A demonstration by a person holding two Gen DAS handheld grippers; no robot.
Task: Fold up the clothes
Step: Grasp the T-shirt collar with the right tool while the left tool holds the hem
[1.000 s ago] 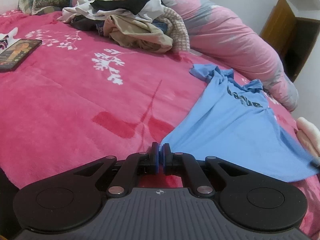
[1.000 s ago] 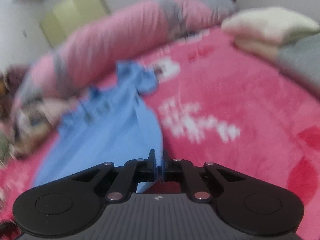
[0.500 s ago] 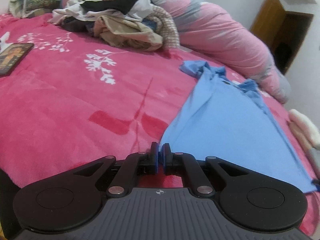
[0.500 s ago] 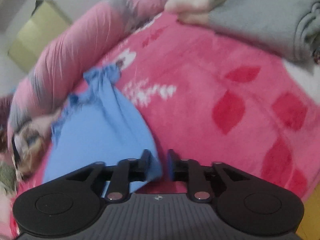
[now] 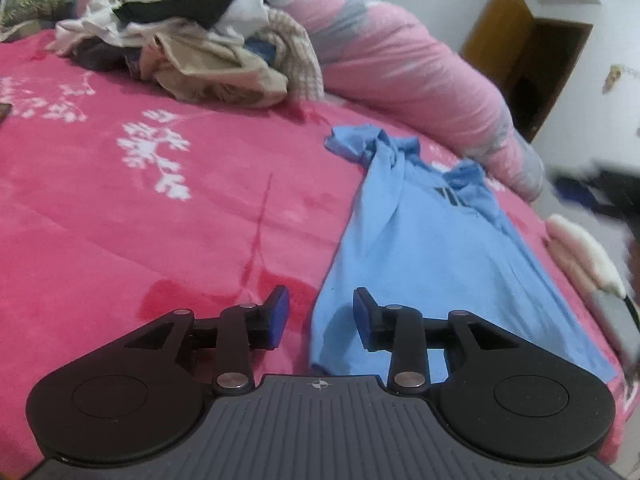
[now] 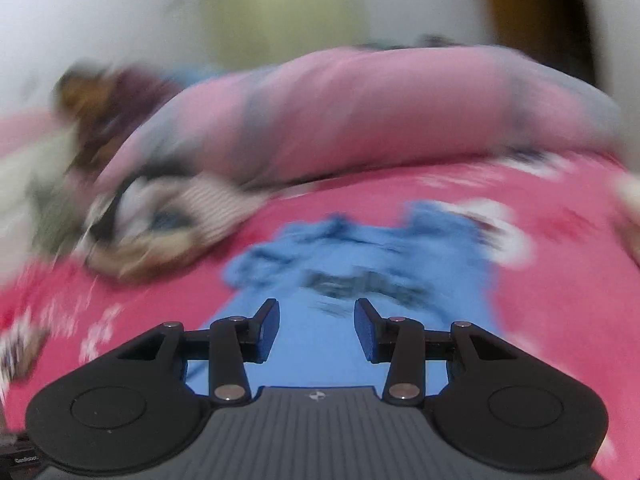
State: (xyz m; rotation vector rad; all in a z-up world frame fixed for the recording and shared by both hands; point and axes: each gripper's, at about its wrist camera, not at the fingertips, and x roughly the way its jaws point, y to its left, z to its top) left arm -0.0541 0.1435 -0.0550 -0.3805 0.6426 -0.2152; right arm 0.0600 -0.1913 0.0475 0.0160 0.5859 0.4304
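Pink bedspread (image 5: 120,220) bears blue shirt (image 5: 432,248) beneath both just-opened grippers, left gripper (image 5: 320,316) and right gripper (image 6: 316,328).

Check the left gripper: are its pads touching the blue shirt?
Apart. In the left wrist view the left gripper has just been opening; the blue shirt hem lies between its spread pads, gaps either side.

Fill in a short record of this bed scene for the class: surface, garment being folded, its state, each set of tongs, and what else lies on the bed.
surface: pink floral blanket
garment: blue T-shirt, dark print near the collar
garment state: lying spread out, sleeves bunched at the far end
left tongs: just opened, pads apart over the shirt's near corner, not pressing it
right tongs: just opened, nothing gripped, above the shirt; view blurred
also on bed: heap of unfolded clothes, rolled pink duvet
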